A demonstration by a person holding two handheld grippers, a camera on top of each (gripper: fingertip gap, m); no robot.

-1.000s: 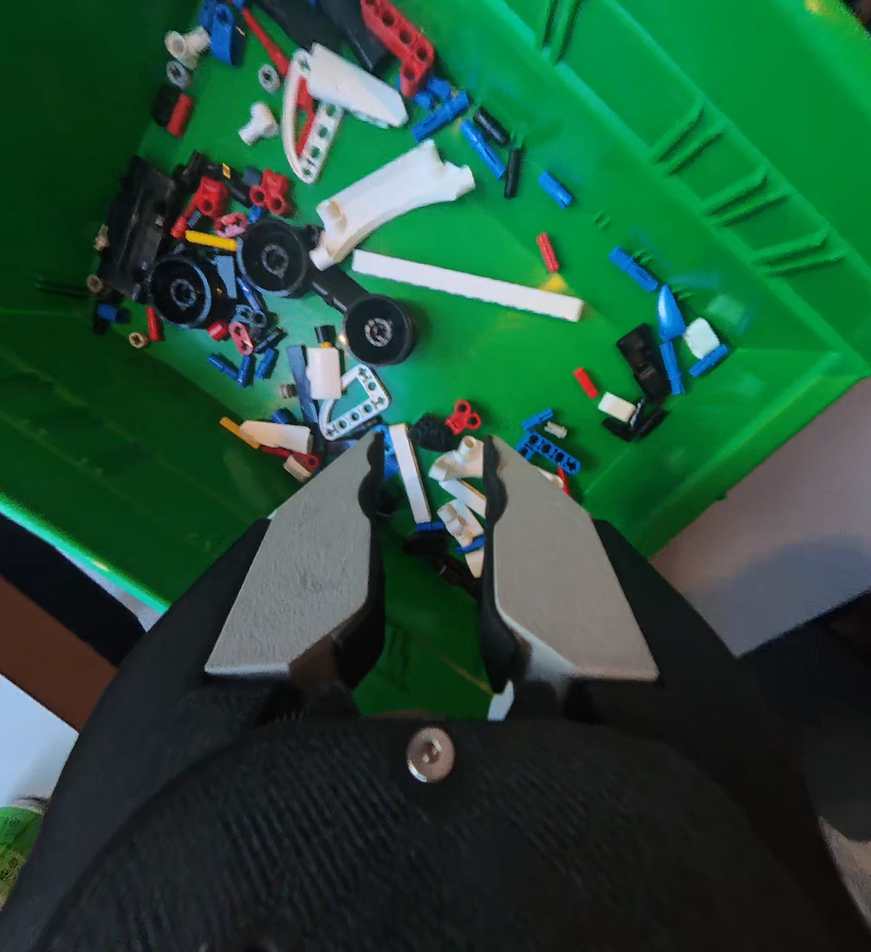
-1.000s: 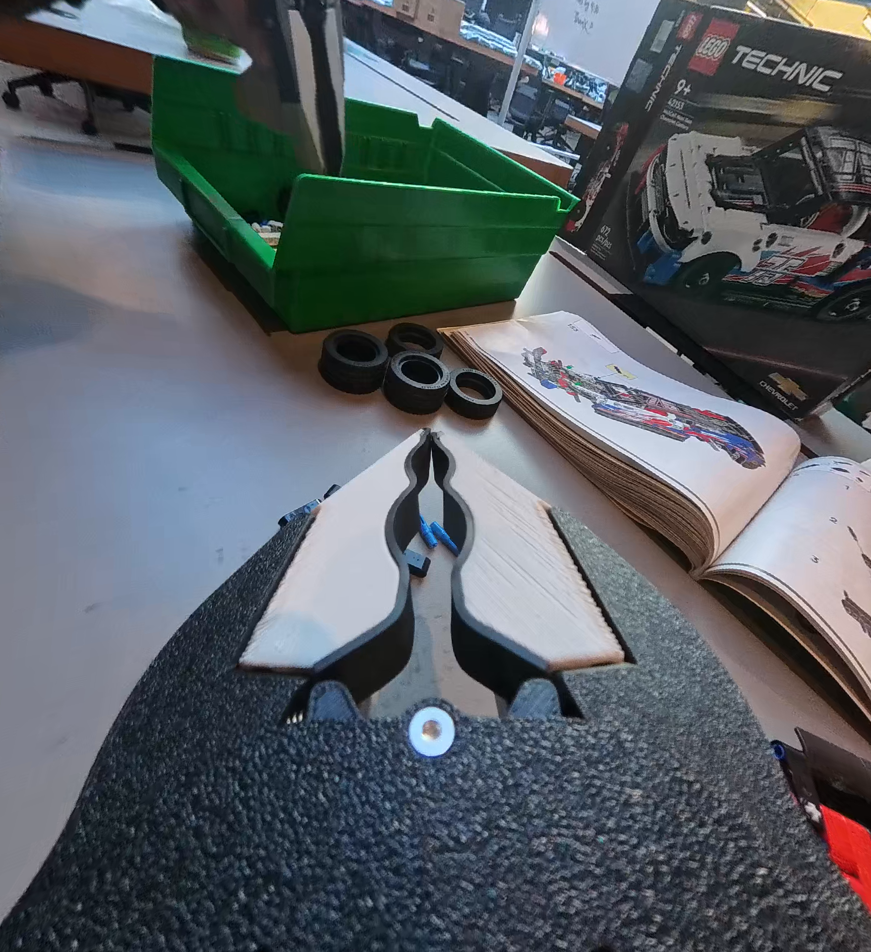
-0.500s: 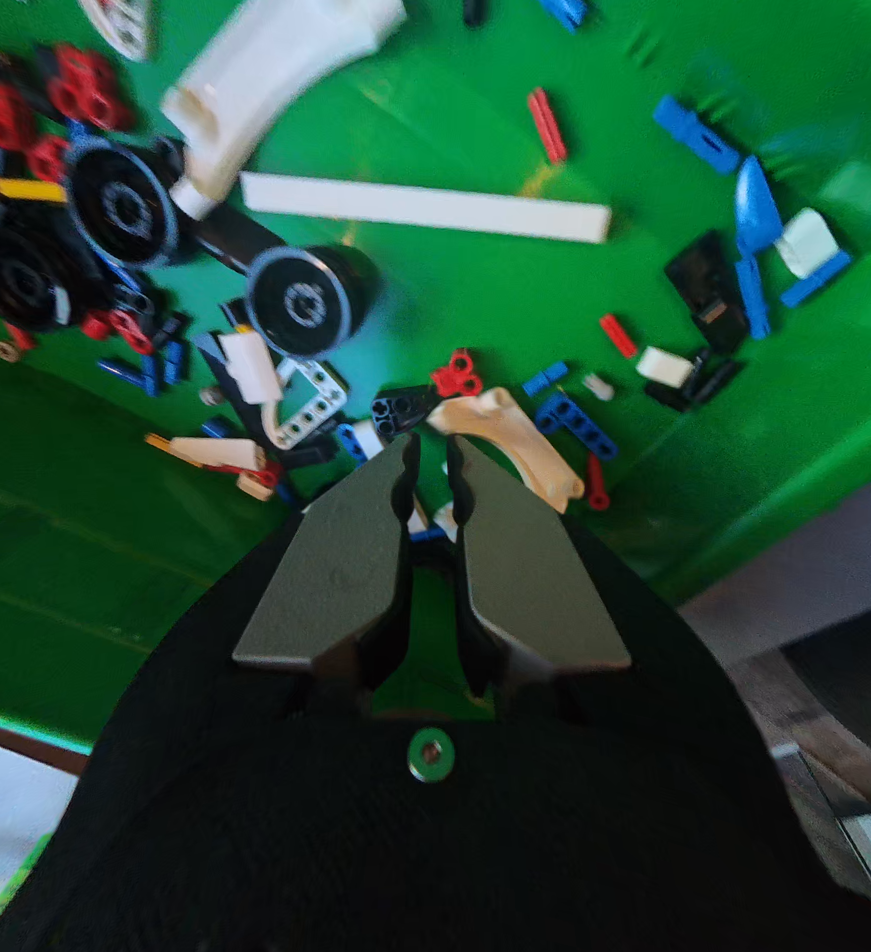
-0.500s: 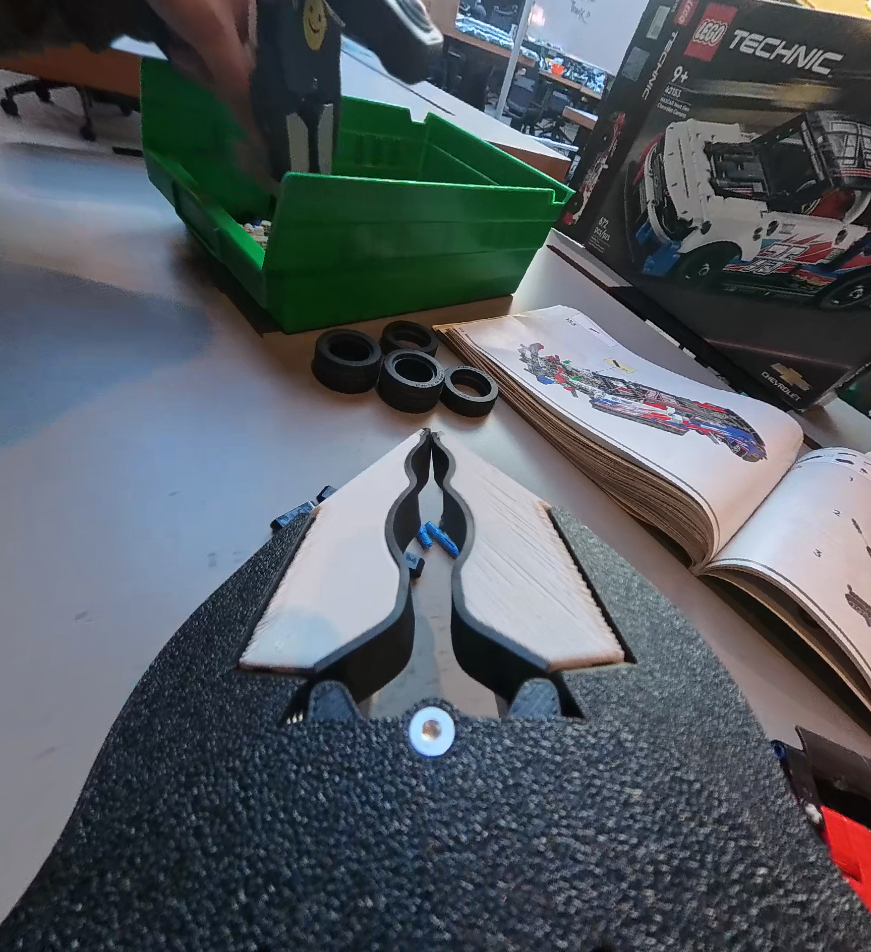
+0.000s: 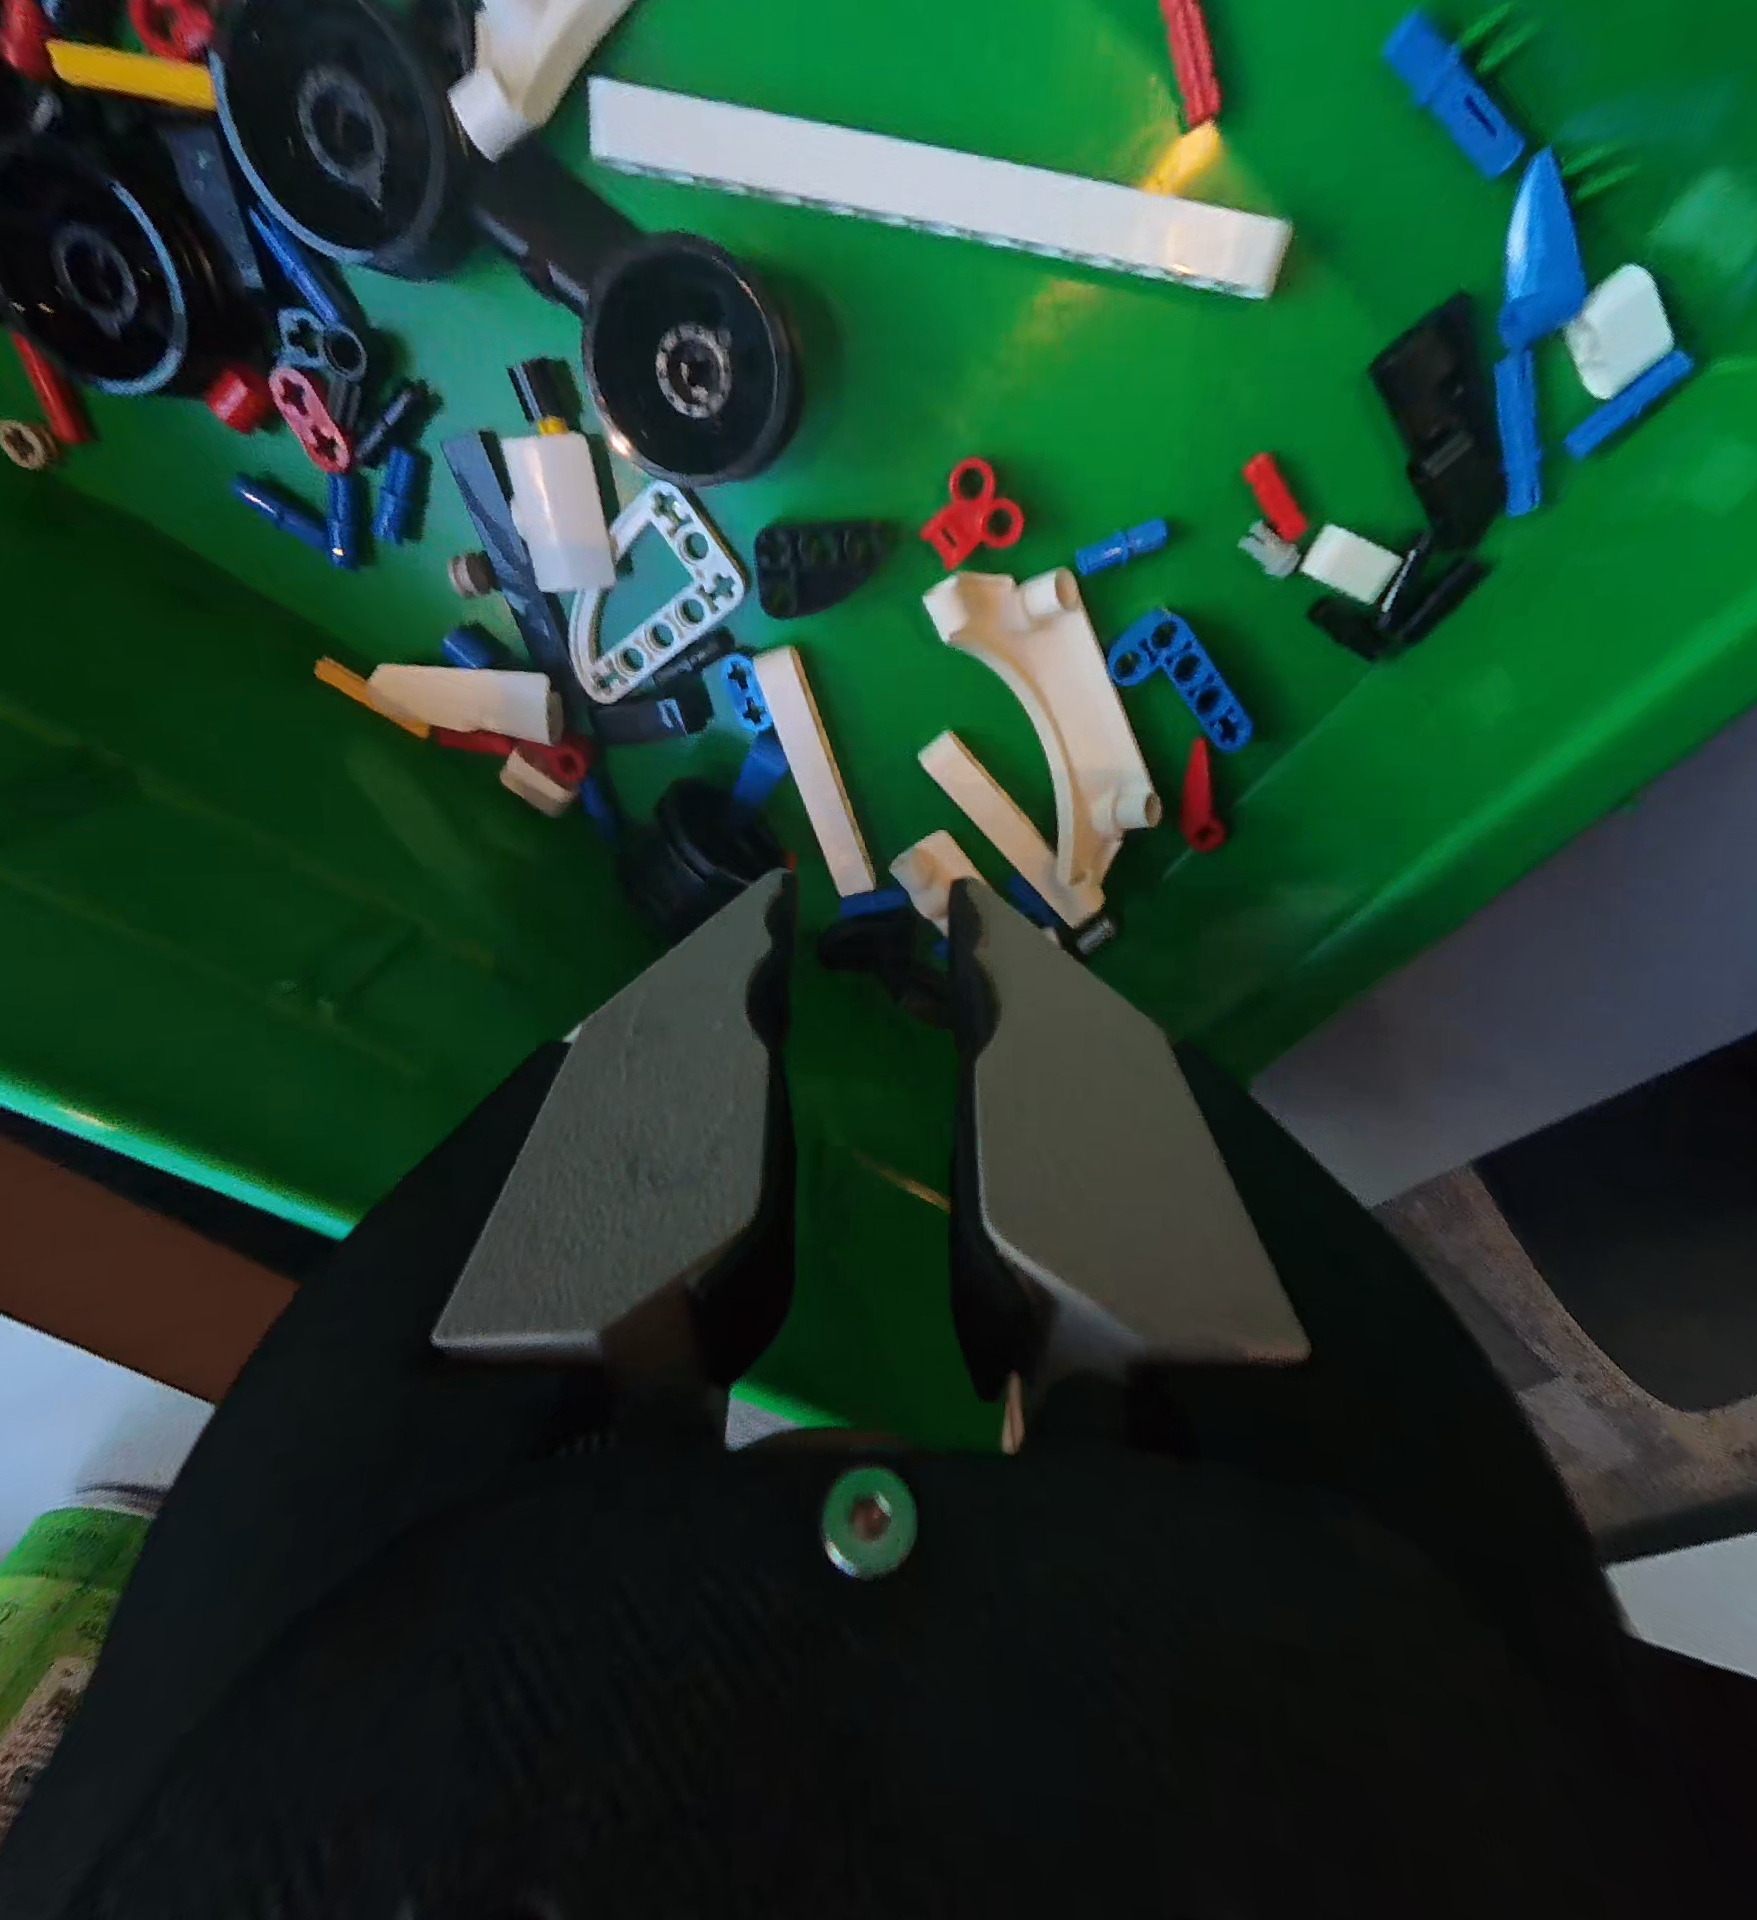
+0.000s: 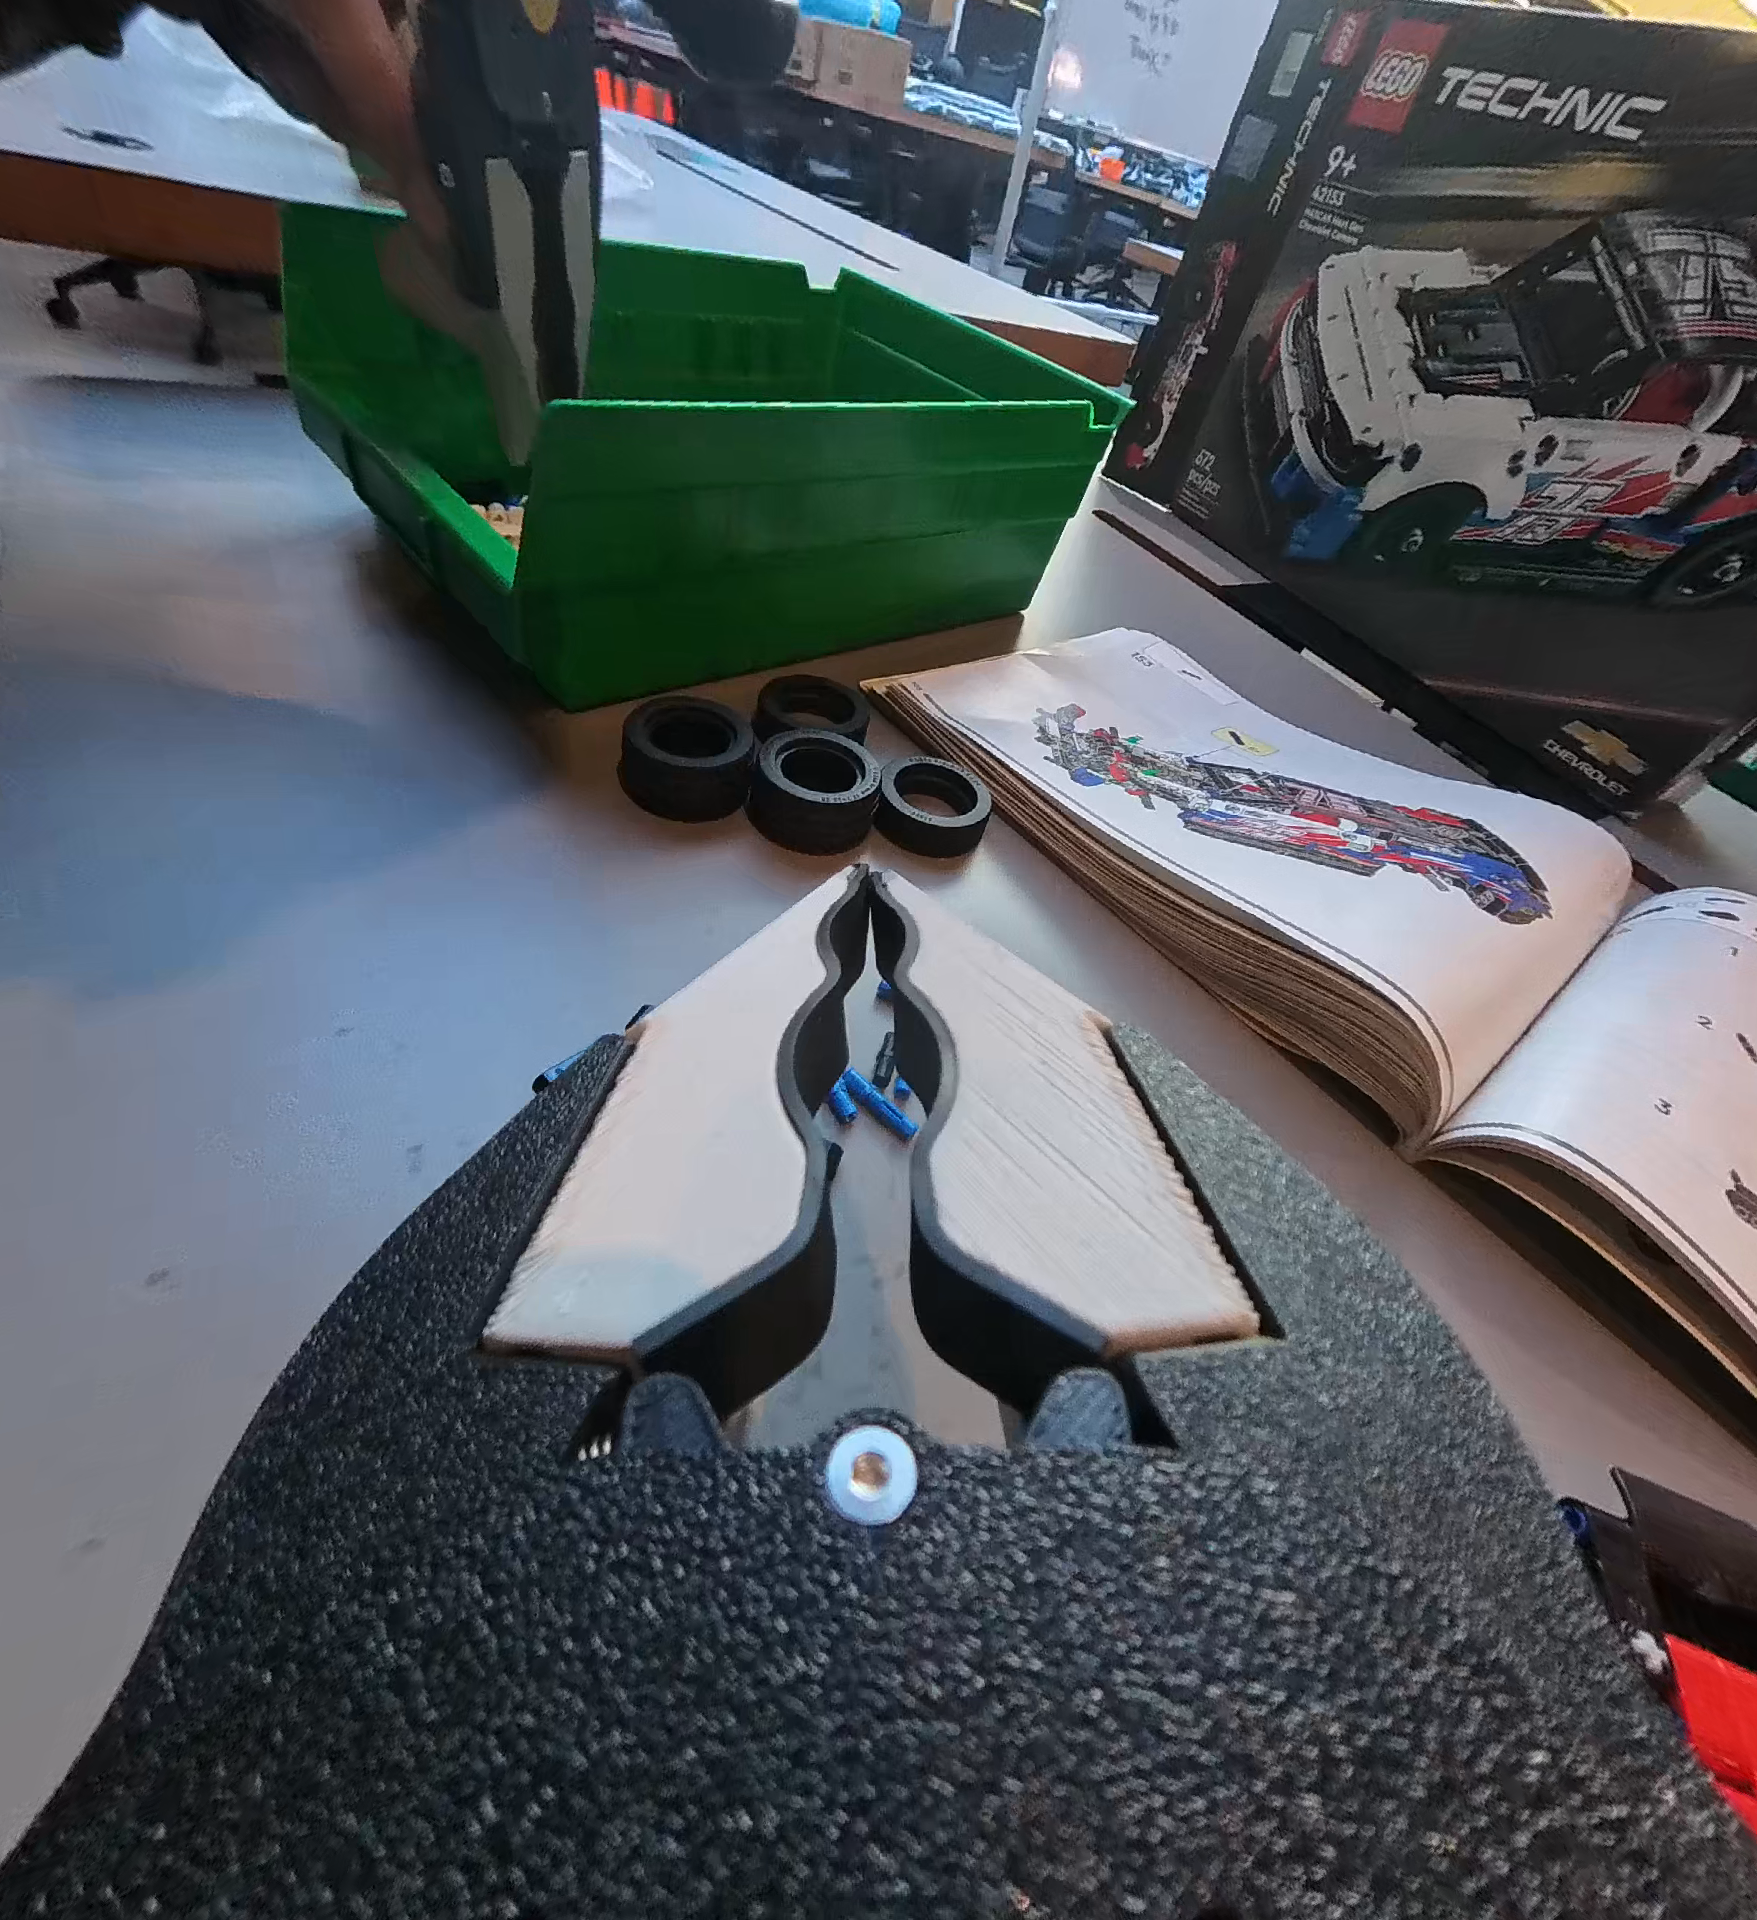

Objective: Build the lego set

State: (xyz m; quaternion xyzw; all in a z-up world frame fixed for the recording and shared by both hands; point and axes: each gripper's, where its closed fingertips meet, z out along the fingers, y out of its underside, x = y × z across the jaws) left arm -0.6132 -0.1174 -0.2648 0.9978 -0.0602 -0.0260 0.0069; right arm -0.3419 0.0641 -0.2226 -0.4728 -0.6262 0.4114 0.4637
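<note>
In the left wrist view, my left gripper is open, low inside the green bin of loose Lego parts. Its tips straddle a small black part and a blue part without gripping them. A white flat beam and a white curved arch piece lie just beyond the tips. Black wheels lie farther in. In the right wrist view, my right gripper is shut and empty, above several blue pins on the table. The left gripper shows there, reaching into the bin.
Several black tyres sit on the table in front of the bin. An open instruction booklet lies to the right, with the set's box standing behind it. A red and black assembly sits at the lower right edge. Across from one pair of fingers to the other is roughly 35 cm.
My left gripper dropped lower into the bin, narrowed nearly shut, then opened again. The white arch piece has shifted to the right of the tips. The right gripper stayed shut and barely moved.
</note>
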